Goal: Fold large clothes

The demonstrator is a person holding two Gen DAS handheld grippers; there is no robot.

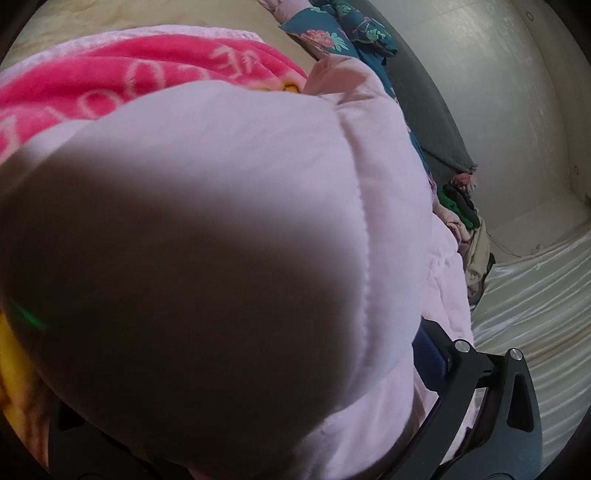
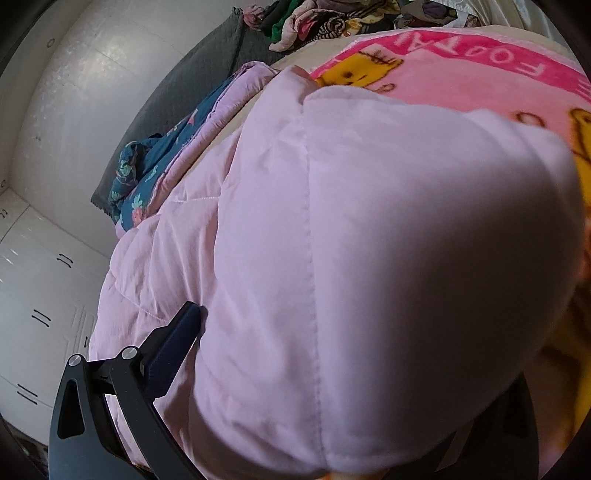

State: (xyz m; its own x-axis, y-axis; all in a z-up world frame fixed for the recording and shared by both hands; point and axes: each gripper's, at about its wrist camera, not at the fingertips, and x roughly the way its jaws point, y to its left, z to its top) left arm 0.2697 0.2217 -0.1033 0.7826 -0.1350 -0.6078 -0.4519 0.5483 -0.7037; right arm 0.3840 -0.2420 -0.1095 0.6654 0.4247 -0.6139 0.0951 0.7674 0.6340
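A pale pink quilted garment (image 1: 229,229) bulges up in front of the left wrist camera and hides most of the left gripper. Only the gripper's right finger (image 1: 439,354) shows, pressed against the fabric. The same pink quilted garment (image 2: 369,240) fills the right wrist view and covers the right gripper. Its left finger (image 2: 177,339) shows, pressed into the fabric. Both grippers appear shut on folds of the garment, with their tips hidden. Under the garment lies a bright pink fleece blanket (image 1: 129,85) with letters and yellow cartoon figures; it also shows in the right wrist view (image 2: 461,74).
A teal floral cloth (image 2: 147,173) and a grey blanket (image 2: 192,92) lie beside the garment, near a white wall (image 2: 85,110). A heap of mixed clothes (image 2: 325,22) sits at the far end. White satin bedding (image 1: 535,295) lies to the right. White drawers (image 2: 37,295) stand at left.
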